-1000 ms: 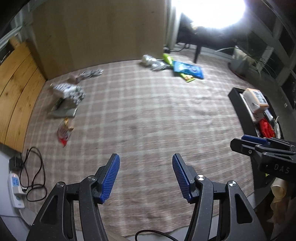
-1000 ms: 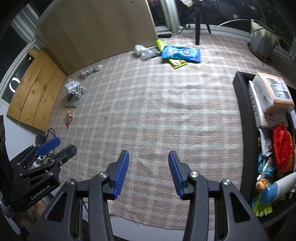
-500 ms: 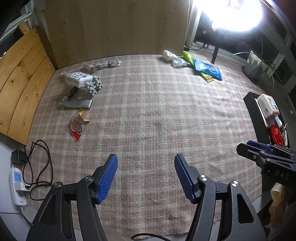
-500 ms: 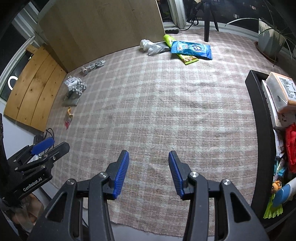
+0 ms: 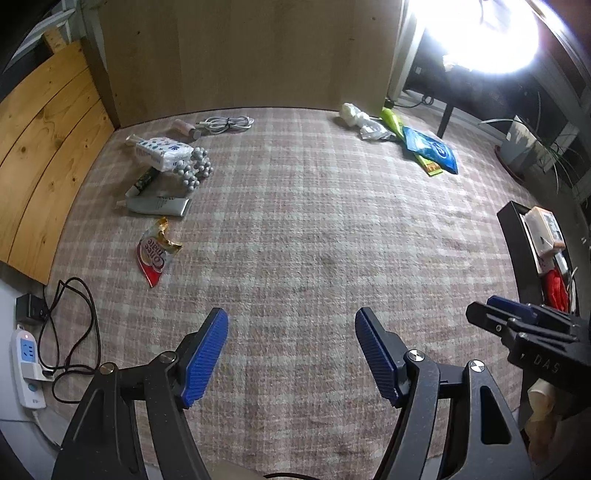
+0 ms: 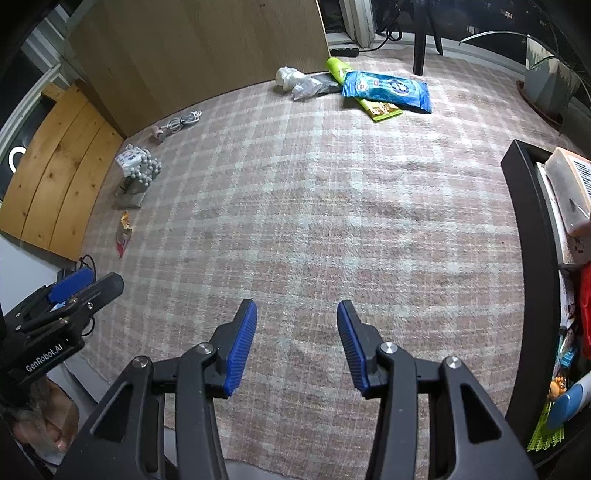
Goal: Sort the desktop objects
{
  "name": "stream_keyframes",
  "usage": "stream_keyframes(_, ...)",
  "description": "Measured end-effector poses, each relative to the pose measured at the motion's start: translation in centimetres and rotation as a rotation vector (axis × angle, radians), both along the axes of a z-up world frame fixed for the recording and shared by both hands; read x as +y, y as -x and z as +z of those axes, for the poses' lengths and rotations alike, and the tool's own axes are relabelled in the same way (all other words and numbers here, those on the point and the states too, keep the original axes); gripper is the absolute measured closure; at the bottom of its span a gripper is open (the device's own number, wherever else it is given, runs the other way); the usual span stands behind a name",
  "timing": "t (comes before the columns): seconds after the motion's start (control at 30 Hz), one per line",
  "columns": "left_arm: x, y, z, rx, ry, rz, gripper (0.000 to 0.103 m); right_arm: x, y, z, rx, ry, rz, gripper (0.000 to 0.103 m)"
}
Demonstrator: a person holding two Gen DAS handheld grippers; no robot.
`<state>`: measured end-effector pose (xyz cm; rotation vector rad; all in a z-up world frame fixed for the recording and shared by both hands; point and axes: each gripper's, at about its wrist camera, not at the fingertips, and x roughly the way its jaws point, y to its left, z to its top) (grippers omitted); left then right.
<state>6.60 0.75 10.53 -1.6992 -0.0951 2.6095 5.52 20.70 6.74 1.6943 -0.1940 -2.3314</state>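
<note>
My left gripper is open and empty above the near edge of a plaid cloth. My right gripper is open and empty too. At the left lie a red coffee sachet, a white tube, a tissue pack, grey beads and a white cable. At the far right lie a blue wipes pack, a green bottle and crumpled white plastic. A black bin at the right holds several items.
A wooden board stands behind the cloth. Pine planks line the left. A power strip and black cable lie off the cloth's left corner. A bright lamp glares at top right. A potted plant stands far right.
The left gripper's view has swung left and pulled back, bringing the left pile and power strip into view. The right gripper has drifted slightly left. Both stay open.
</note>
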Motion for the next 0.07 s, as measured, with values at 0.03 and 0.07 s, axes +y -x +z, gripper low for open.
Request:
stream_keyframes(0.03,-0.02,0.07,-0.1,-0.003,0.0,0.001,0.034,-0.05,0.08,-0.17,-0.002,-0.001,0.002,0.058)
stream_keyframes(0.07,-0.02,0.16,-0.26,-0.007,0.001,0.001,0.034,-0.07,0.14,-0.3,-0.003,-0.003,0.002,0.058)
